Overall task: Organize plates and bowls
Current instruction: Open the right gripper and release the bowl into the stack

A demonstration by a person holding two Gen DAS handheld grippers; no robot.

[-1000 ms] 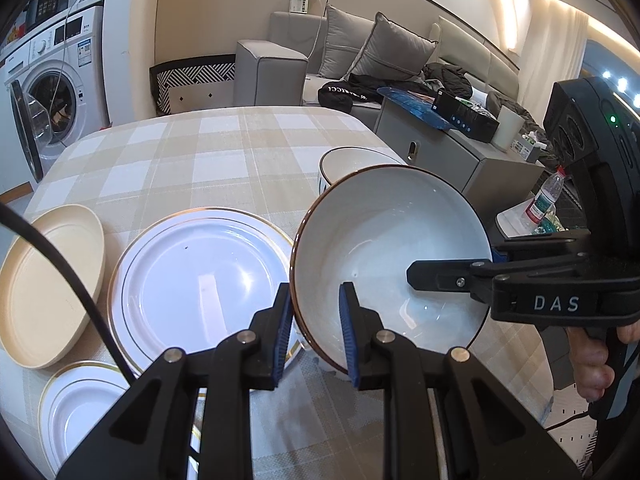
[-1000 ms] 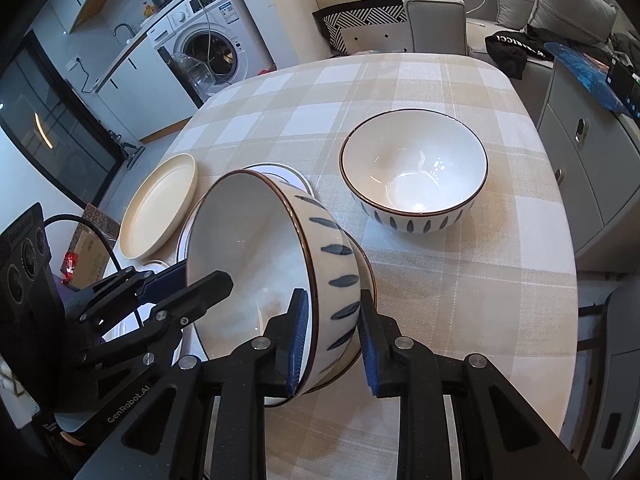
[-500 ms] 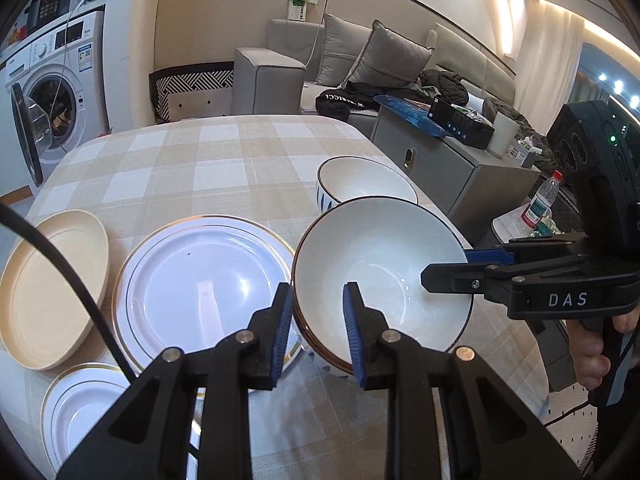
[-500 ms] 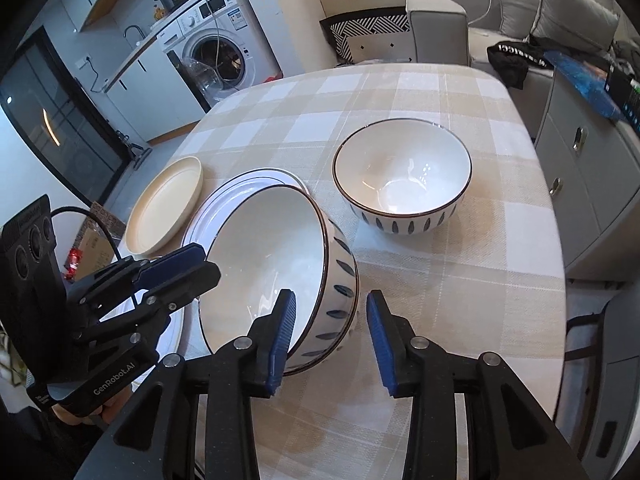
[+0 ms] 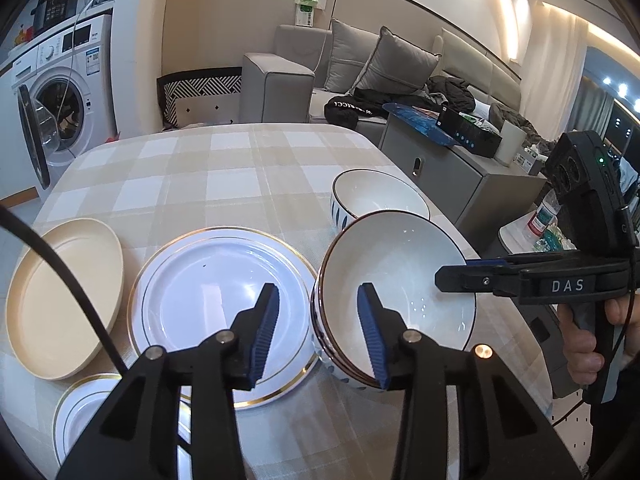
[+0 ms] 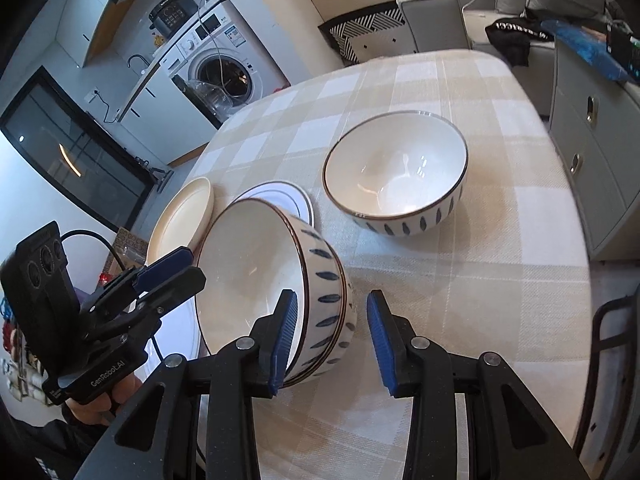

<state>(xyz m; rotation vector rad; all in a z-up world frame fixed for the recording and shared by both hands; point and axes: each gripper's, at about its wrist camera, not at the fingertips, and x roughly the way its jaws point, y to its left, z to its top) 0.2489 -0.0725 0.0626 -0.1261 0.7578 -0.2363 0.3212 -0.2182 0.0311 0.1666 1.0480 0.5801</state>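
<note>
A stack of white bowls with blue leaf marks point(image 5: 396, 288) point(image 6: 272, 280) rests on the checked table, tilted toward the left gripper. My left gripper point(image 5: 316, 332) is open, its jaws astride the stack's near rim. My right gripper point(image 6: 330, 338) is open, its jaws astride the stack's right wall. A single matching bowl point(image 5: 376, 196) point(image 6: 396, 180) stands upright beyond the stack. A large gold-rimmed white plate point(image 5: 216, 304) point(image 6: 284, 196) lies left of the stack. A cream plate point(image 5: 60, 300) point(image 6: 184, 216) lies farther left. A small gold-rimmed plate point(image 5: 84, 416) is at the near left.
The table edge point(image 6: 576, 240) runs close on the right, with a grey cabinet point(image 6: 592, 120) beside it. A sofa with cushions point(image 5: 360, 68) and a washing machine point(image 5: 68, 100) stand beyond the table. A black cable point(image 5: 60, 272) crosses the left view.
Both grippers opened and let go of the top bowl. It dropped from a steep tilt into the bowl beneath. Both grippers pulled back a little.
</note>
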